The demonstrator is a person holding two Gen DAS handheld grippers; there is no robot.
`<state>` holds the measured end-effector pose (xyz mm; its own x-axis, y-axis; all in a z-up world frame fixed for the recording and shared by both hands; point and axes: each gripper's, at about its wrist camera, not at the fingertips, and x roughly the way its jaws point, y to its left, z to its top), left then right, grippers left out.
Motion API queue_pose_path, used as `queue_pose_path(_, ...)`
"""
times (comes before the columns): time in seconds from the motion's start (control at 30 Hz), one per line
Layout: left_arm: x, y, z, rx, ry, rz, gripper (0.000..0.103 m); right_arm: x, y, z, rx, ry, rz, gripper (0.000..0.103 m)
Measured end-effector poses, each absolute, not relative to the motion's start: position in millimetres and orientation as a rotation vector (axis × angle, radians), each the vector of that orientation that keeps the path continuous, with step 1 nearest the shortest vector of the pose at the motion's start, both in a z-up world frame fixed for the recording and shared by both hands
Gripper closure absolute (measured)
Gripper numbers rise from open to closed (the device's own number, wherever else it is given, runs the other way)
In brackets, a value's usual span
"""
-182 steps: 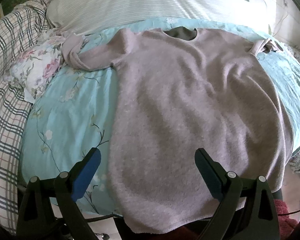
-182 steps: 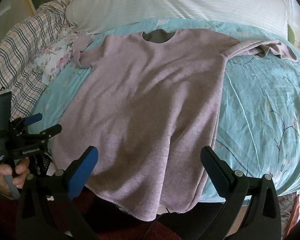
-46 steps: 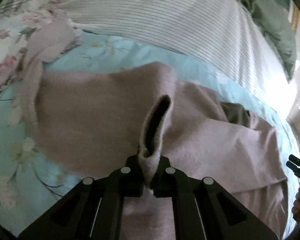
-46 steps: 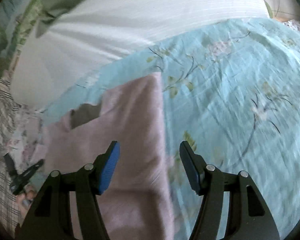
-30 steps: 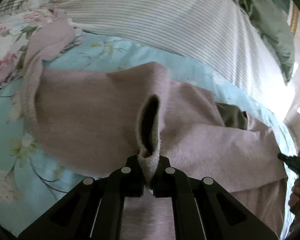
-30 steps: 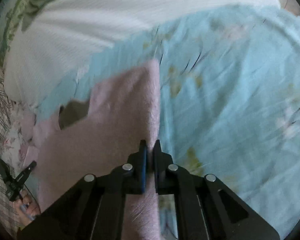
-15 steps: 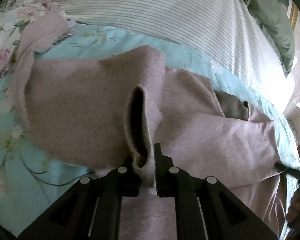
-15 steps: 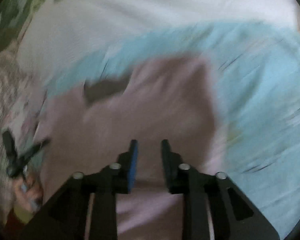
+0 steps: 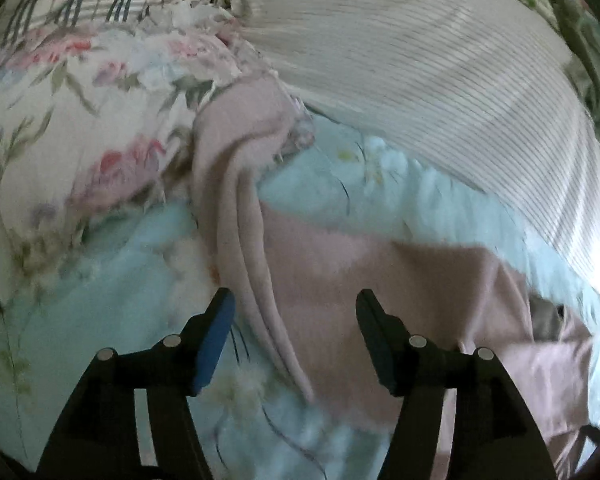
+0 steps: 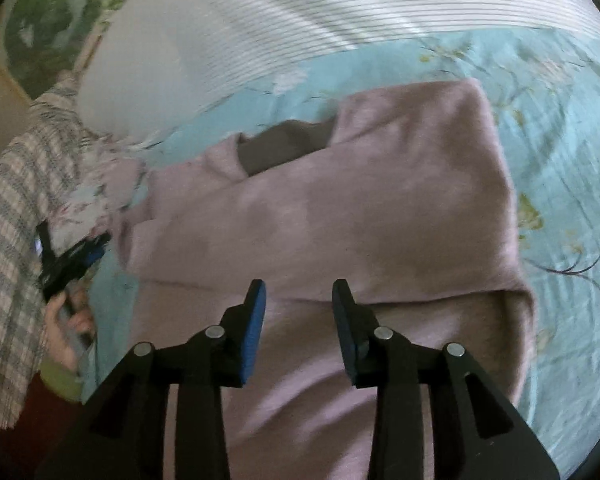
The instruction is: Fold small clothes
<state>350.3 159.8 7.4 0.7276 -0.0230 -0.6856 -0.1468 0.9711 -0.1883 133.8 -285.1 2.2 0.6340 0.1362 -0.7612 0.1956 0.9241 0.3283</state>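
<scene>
A pale pink sweater [image 10: 360, 216] lies on the light blue floral bedsheet [image 10: 560, 120]. Its right sleeve is folded across the chest below the dark neck opening [image 10: 284, 144]. My right gripper [image 10: 298, 292] is open and empty just above the folded sleeve. In the left wrist view the sweater's left sleeve [image 9: 236, 184] runs up onto a floral pillow [image 9: 80, 120]. My left gripper [image 9: 294, 304] is open and empty, straddling the sleeve near the shoulder [image 9: 340, 280]. The left gripper [image 10: 76, 260] also shows at the left edge of the right wrist view.
A white striped pillow [image 9: 440, 80] lies along the head of the bed, also in the right wrist view [image 10: 320, 12]. A plaid blanket [image 10: 8, 240] covers the left side. Bare bedsheet lies to the right of the sweater.
Both grippers have opened and let go of the sweater. The left one released its pinched fold and swung left toward the left sleeve. The right sleeve now lies folded across the chest.
</scene>
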Motion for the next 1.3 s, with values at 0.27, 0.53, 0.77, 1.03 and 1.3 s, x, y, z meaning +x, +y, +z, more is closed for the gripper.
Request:
queue_pose_path(0.27,452,177,4,-0.106,0.770,0.221,0.032,146,-255,-5,0.413,0.928,0.021,0.066)
queue_pose_path(0.53,520,204,-19,-0.031,0.892,0.280,0.087,158,-233,-10,0.372,0.963,0.088,0.066)
queue_pose_path(0.77,466,219,2,-0.154,0.781,0.141,0.096,156,-237,-13,0.407,0.954,0.087,0.066)
queue_pose_path(1.03,374,170,52,-0.315,0.640,-0.112,0.097,140,-237,-1,0.421,0.907,0.074,0.066)
queue_pose_path(1.3,322,53,73,-0.309,0.556,-0.409,0.097,121,-249,4,0.476,0.865,0.042,0.066)
